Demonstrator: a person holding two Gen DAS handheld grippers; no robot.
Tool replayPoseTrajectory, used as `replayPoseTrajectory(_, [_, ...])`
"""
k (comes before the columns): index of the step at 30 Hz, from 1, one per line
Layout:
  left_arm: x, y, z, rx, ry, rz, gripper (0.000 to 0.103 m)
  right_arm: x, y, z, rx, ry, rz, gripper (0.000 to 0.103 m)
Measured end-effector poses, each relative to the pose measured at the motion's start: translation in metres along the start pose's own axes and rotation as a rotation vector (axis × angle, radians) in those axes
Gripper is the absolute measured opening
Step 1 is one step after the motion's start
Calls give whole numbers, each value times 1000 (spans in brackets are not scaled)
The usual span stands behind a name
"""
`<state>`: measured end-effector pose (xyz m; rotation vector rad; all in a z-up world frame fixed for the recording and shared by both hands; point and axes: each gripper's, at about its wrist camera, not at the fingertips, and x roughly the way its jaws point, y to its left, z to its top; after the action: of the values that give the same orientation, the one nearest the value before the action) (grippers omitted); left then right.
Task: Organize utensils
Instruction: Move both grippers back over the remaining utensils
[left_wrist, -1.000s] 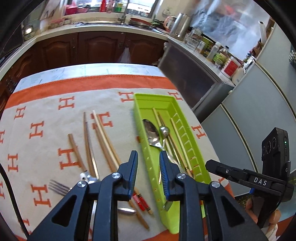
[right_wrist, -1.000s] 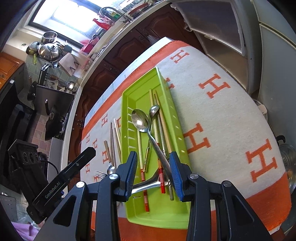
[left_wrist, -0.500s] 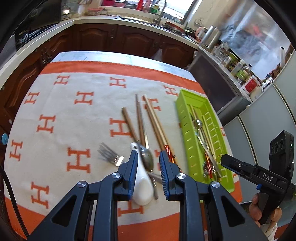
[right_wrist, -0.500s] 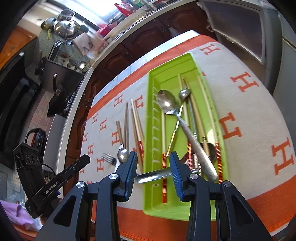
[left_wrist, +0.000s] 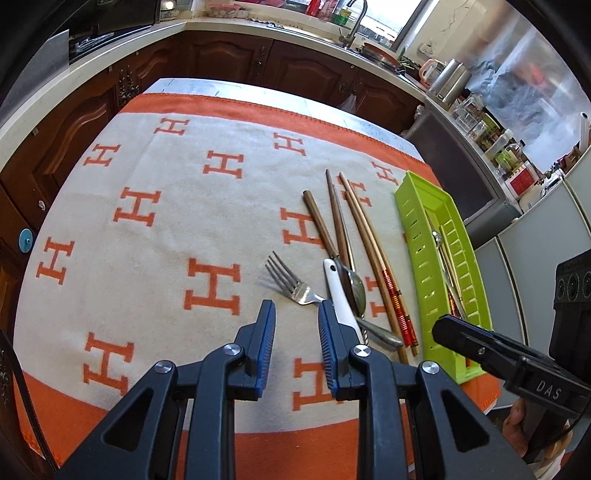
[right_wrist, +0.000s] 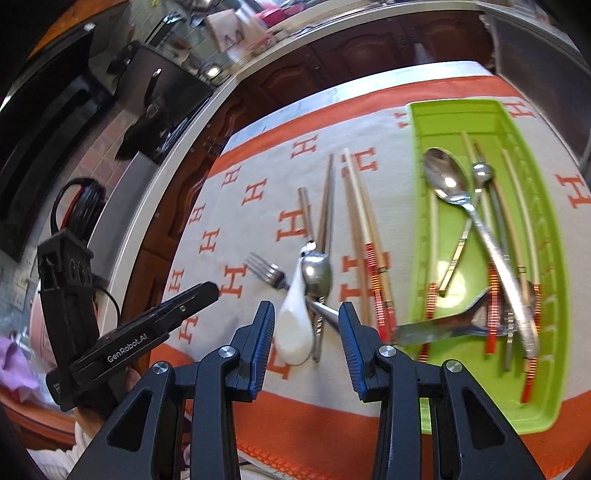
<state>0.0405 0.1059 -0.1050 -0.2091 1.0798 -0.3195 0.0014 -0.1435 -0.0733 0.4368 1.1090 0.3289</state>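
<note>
Loose utensils lie on the H-patterned cloth: a metal fork, a white ceramic spoon, a metal spoon and several chopsticks. The green tray holds spoons, red-banded chopsticks and a flat metal piece poking over its left rim. My left gripper is open above bare cloth, just near of the fork. My right gripper is open above the white spoon's bowl, apart from it.
The other hand-held gripper shows at each view's edge: the right one, the left one. Kitchen cabinets and counters ring the table. The cloth's orange border marks the near table edge.
Both grippers have swung left, off the green tray and over the loose utensils on the cloth. The flat metal piece that showed between the right fingers stays in the tray.
</note>
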Motion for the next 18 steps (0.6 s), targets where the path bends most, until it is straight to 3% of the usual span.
replayPoseTrajectory(9, [14, 17, -14, 3, 40, -4, 21, 54, 23, -11, -91, 95, -52, 36])
replayPoseTrajectory(18, [16, 34, -17, -29, 42, -44, 21, 83, 26, -13, -143, 110, -128, 36])
